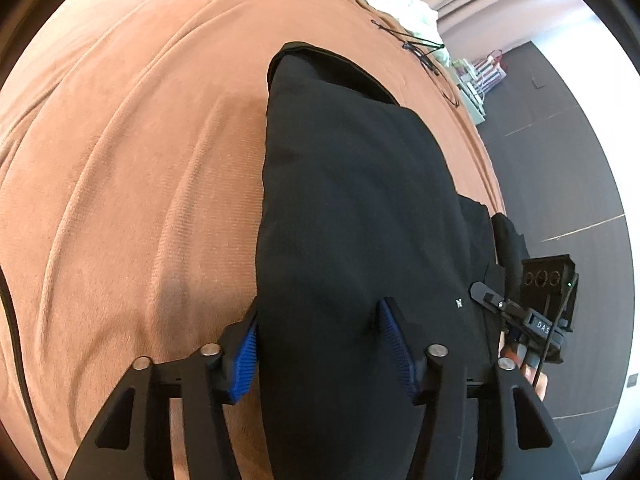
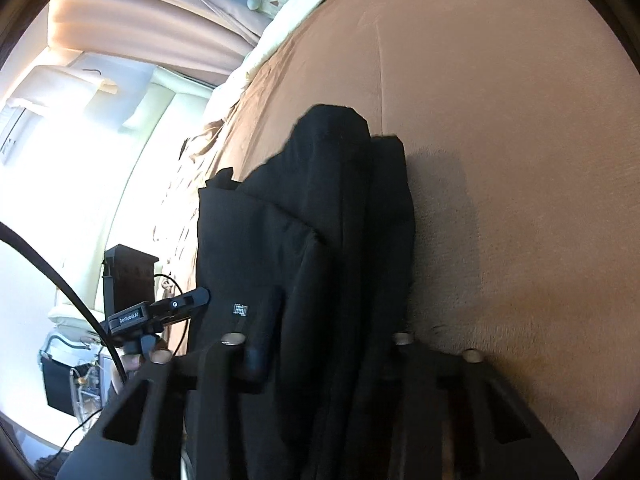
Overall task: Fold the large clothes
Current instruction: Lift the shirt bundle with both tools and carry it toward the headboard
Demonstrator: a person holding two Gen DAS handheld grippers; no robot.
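Garment (image 1: 352, 208): black, large, draped lengthwise over orange-brown bedspread (image 1: 120, 168), near end raised between both tools, far end resting on the bed close to its edge. Left gripper (image 1: 320, 344): blue-padded fingers (image 1: 244, 364) spread apart with bunched cloth filling the gap; whether pads press on it or merely flank it, impossible to tell. Right gripper (image 2: 320, 356): fingers buried in dark folds, cloth passing between them; grip state not readable in shadow. Risks, by judgement: uneven lift from either side, skewing layers and spoiling the fold line; loose hold on thick stacked fabric, letting an inner layer slip out; far end near bed edge, liable to slide toward floor (image 1: 560, 160) under a sideways pull; thin black cable (image 1: 420, 48) beyond the garment, liable to snag on forward drag.
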